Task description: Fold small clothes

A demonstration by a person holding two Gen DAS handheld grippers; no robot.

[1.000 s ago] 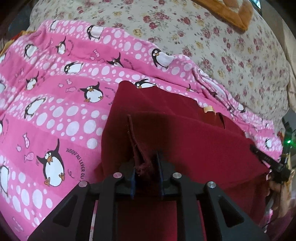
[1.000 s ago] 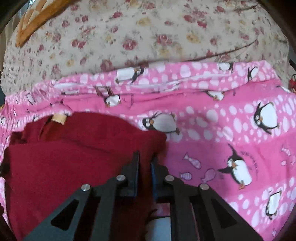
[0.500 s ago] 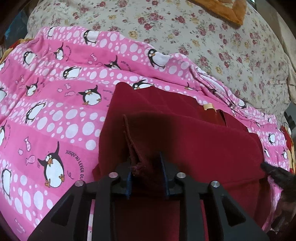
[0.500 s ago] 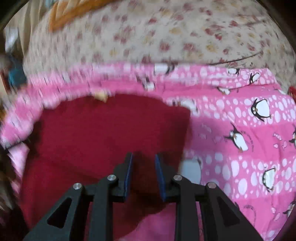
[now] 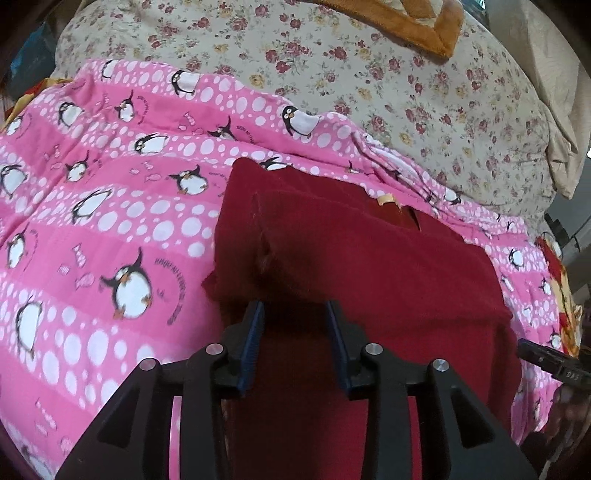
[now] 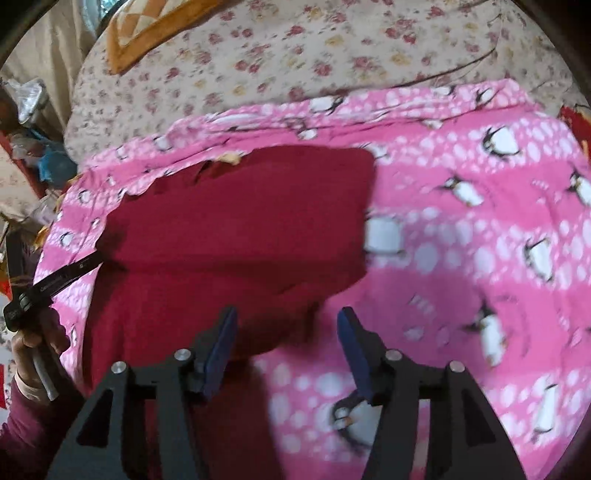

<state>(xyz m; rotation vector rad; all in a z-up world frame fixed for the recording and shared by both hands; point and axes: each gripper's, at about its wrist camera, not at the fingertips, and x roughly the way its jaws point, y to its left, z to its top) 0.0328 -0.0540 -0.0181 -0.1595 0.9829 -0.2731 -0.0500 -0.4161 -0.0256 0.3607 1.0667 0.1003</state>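
Left wrist view: left gripper, lower centre of frame, black arms with blue pads; its jaws have just been opening and now stand slightly apart, nothing pinched, the cloth lying beneath and beyond the tips. Dark red garment, centre to lower right, folded, a raised crease running from its upper left edge down toward the gripper tips; a small tan label at its upper edge. Pink penguin-print sheet under the garment, filling left and middle of frame. Cream floral bedcover across the top. Orange-bordered cushion, upper right, partly cut off. A black finger of the other tool at the right edge, close to the garment's right side; contact cannot be told. Right wrist view, somewhat blurred: right gripper, lower centre; its jaws have just been opening and now stand wide, holding nothing, the garment's lower right corner showing between and beyond the pads. The garment occupies the centre left of frame, flat on the pink sheet, which fills the right half. Left gripper's finger at the left edge, its tip at the garment's left border. A person's hand, lower left, grasping that tool's handle, dark red sleeve below. Floral bedcover along the top, orange-bordered cushion upper left.
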